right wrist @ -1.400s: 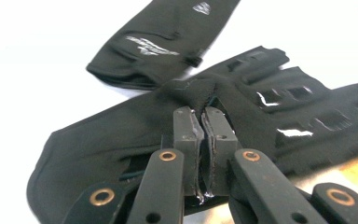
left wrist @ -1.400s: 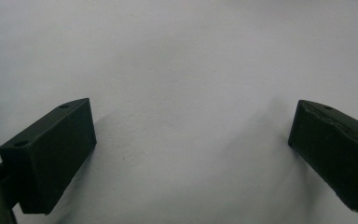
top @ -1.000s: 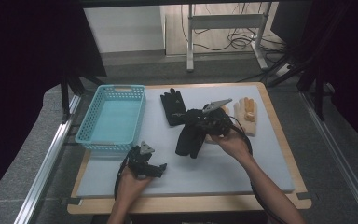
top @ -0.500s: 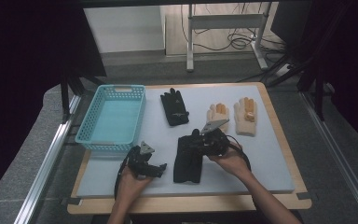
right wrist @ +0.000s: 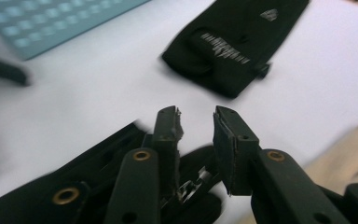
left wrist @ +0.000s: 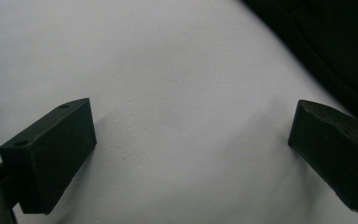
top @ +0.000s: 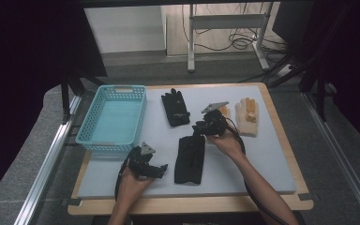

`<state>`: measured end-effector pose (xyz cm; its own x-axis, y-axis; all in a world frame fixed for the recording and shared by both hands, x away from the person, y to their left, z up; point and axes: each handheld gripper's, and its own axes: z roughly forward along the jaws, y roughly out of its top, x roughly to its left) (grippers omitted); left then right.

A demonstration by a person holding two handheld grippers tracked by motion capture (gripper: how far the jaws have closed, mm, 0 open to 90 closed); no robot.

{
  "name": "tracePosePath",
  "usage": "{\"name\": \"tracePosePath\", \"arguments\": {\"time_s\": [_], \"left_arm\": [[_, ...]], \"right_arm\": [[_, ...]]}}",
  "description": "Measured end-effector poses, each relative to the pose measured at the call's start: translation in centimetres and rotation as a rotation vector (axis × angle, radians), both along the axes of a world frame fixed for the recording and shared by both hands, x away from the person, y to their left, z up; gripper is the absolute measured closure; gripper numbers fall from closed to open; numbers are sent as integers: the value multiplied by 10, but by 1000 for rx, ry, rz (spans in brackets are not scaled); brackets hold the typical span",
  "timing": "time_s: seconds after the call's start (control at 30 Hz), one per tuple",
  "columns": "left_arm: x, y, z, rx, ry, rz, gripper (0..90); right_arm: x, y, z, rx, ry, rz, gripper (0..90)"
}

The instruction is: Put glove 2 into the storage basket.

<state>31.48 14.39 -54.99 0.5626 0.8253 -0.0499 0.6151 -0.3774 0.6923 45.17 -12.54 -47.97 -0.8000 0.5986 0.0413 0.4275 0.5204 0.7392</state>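
Note:
A black glove (top: 191, 159) lies flat on the white mat (top: 262, 159), near the front. My right gripper (top: 199, 132) hovers at its far end. Its jaws have just been opening and now stand a little apart, with bare mat showing between the pads. The right gripper view shows this gripper (right wrist: 196, 119) with that glove (right wrist: 98, 163) dark beneath it. A second black glove (top: 176, 108) (right wrist: 235, 42) lies further back. My left gripper (top: 163, 169) rests on the mat left of the front glove. Its jaws are wide open over the bare mat (left wrist: 182, 93), and a glove edge (left wrist: 335, 46) lies at the upper right.
A light blue basket (top: 110, 117) (right wrist: 51, 18) sits at the mat's left, with nothing visible inside it. Tan gloves (top: 247, 116) (right wrist: 349, 149) lie at the back right. The mat lies on a wooden board (top: 281, 112). Cables trail from both grippers.
The right gripper brought the hanging black glove forward and down, laid it on the mat and let go. It then drew back to the glove's far end. The left hand stayed put.

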Motion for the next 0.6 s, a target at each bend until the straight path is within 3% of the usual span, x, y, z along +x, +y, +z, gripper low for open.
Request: {"name": "tracePosePath", "arguments": {"time_s": [0.3,0.6], "left_arm": [[0,0,0,-3,-1,0,13],[0,0,0,-4,0,0,12]], "right_arm": [[55,20,-12,-7,-10,-88,697],[91,42,-29,-28,24,-144,645]]}}
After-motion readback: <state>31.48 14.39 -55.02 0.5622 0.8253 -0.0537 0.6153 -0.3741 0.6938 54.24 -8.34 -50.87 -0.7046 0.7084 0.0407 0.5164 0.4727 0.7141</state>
